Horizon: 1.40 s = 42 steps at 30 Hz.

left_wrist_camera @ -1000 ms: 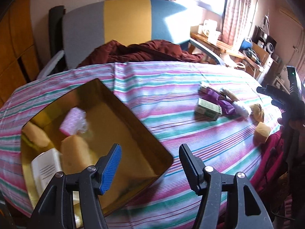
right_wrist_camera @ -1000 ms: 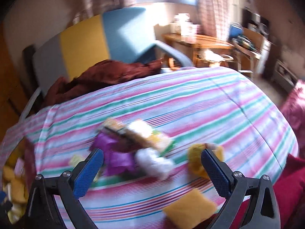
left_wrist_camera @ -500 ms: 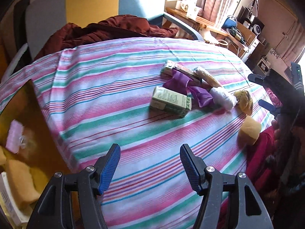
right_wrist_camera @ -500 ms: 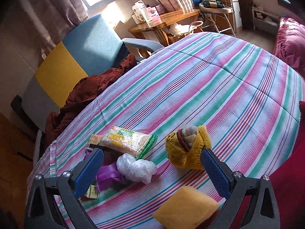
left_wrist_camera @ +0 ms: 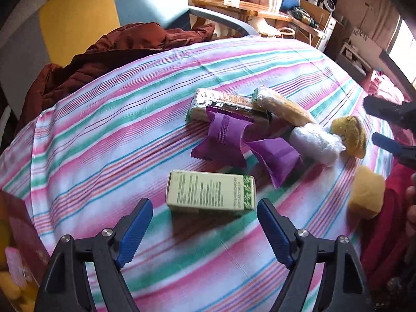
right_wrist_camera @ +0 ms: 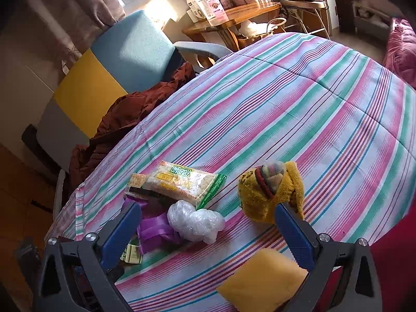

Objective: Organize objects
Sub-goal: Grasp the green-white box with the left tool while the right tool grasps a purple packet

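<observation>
A pale green carton (left_wrist_camera: 212,194) lies on the striped cloth just ahead of my left gripper (left_wrist_camera: 205,222). Its jaws are opening wide, with the near edge of the carton between the tips and untouched. Beyond lie two purple packets (left_wrist_camera: 226,135), a biscuit pack (left_wrist_camera: 221,102), a snack bag (right_wrist_camera: 182,184), a crumpled clear bag (right_wrist_camera: 195,221), a yellow knitted hat (right_wrist_camera: 270,192) and a yellow sponge (right_wrist_camera: 262,283). My right gripper (right_wrist_camera: 208,230) hangs open above the clear bag and the sponge, holding nothing.
A gold tray (left_wrist_camera: 15,247) with sponges and a pink item sits at the far left edge. A brown jacket (left_wrist_camera: 109,52) lies on a chair behind the table. Red fabric (left_wrist_camera: 384,234) hangs at the right rim.
My left gripper swung right from the gold tray to the green carton, sank toward it and spread its jaws wider. My right gripper rolled and dropped a little, then held still.
</observation>
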Tool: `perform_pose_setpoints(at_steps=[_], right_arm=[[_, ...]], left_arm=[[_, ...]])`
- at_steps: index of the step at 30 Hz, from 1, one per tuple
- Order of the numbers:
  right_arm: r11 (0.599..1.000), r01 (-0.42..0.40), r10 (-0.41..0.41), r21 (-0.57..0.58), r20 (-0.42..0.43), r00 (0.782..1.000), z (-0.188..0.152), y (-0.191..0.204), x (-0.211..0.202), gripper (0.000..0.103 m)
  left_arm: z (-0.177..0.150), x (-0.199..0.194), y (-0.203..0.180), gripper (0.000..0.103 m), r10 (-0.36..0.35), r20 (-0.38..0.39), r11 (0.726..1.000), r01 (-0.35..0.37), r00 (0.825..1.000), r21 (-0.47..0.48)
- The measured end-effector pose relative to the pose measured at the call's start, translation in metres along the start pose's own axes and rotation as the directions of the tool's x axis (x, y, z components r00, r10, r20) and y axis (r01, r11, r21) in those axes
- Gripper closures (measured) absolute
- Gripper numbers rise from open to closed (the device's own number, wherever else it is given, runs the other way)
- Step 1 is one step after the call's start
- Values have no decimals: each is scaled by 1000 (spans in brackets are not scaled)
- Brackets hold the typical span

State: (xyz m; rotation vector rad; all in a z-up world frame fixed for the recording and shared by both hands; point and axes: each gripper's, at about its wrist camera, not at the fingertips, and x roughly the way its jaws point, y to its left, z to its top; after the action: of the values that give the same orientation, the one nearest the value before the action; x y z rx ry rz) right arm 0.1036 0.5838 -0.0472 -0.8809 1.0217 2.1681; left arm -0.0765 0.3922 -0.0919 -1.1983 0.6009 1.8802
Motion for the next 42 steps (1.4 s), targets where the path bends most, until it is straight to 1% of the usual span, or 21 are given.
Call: perform_pose_setpoints(at_steps=[4, 6, 7, 8, 11, 14, 17, 19, 22, 24, 25, 26, 28, 30, 33, 34, 36, 38, 39, 41, 42], right_arm=[[1000, -3, 3, 9, -11, 1000, 1, -1, 2, 0], [1000, 0, 0, 5, -16, 1000, 1, 0, 3, 0], [1000, 1, -1, 1, -18, 1000, 1, 0, 3, 0], [1000, -2, 2, -4, -20, 1000, 0, 2, 4, 0], [999, -38, 37, -39, -30, 999, -2, 10, 5, 0], [989, -91, 81, -116, -81, 993, -8, 27, 12, 0], [964, -149, 113, -222, -164, 980, -22, 51, 22, 1], [940, -158, 94, -302, -214, 972, -34, 66, 29, 3], [902, -146, 45, -405, -248, 968, -48, 83, 37, 6], [861, -126, -9, -493, -262, 965, -53, 94, 43, 7], [823, -109, -49, -558, -260, 964, -57, 101, 46, 7], [772, -96, -86, -628, -253, 964, -60, 108, 49, 8], [652, -75, -149, -755, -225, 963, -65, 122, 55, 10], [550, -62, -209, -833, -209, 955, -65, 129, 66, 11], [430, -62, -273, -900, -195, 942, -63, 133, 82, 11], [406, -67, -287, -911, -197, 937, -63, 134, 89, 11], [389, -98, -297, -916, -225, 928, -62, 136, 101, 11], [390, -104, -305, -915, -235, 923, -63, 138, 111, 11], [399, -106, -301, -911, -239, 923, -64, 138, 115, 11], [432, -112, -276, -895, -250, 928, -63, 138, 118, 11], [447, -118, -260, -887, -255, 931, -63, 139, 117, 13]], left_arm=[[7, 20, 0, 18, 13, -26, 1000, -12, 1000, 23], [6, 28, 3, 21, 5, -44, 1000, -4, 999, 16], [4, 29, 6, 30, 1, -42, 1000, -1, 999, 1], [2, 27, 9, 30, -2, -23, 1000, 2, 1000, -9], [-3, 20, 17, 30, -29, -6, 998, 29, 1000, -56], [-15, 3, 25, 30, -27, 28, 995, 29, 999, -96], [-30, -14, 32, 30, -36, 44, 988, 42, 998, -148], [-40, -28, 36, 30, -48, 64, 984, 58, 997, -168], [-53, -49, 40, 30, -48, 89, 983, 63, 995, -171], [-63, -64, 46, 30, -48, 102, 983, 65, 994, -172], [-67, -69, 47, 30, -45, 107, 983, 63, 993, -172], [-70, -74, 50, 30, -45, 111, 982, 65, 993, -176], [-77, -83, 57, 30, -50, 119, 977, 73, 992, -201], [-84, -92, 61, 30, -55, 129, 971, 83, 990, -224], [-94, -100, 68, 30, -62, 135, 960, 96, 989, -264], [-97, -101, 70, 30, -63, 133, 956, 98, 989, -276], [-100, -100, 72, 30, -64, 125, 952, 98, 990, -289], [-103, -99, 72, 30, -60, 115, 951, 92, 992, -294], [-104, -100, 72, 30, -61, 115, 951, 92, 992, -296], [-105, -100, 73, 30, -65, 114, 950, 97, 991, -298], [-105, -100, 72, 30, -65, 114, 949, 96, 991, -299]])
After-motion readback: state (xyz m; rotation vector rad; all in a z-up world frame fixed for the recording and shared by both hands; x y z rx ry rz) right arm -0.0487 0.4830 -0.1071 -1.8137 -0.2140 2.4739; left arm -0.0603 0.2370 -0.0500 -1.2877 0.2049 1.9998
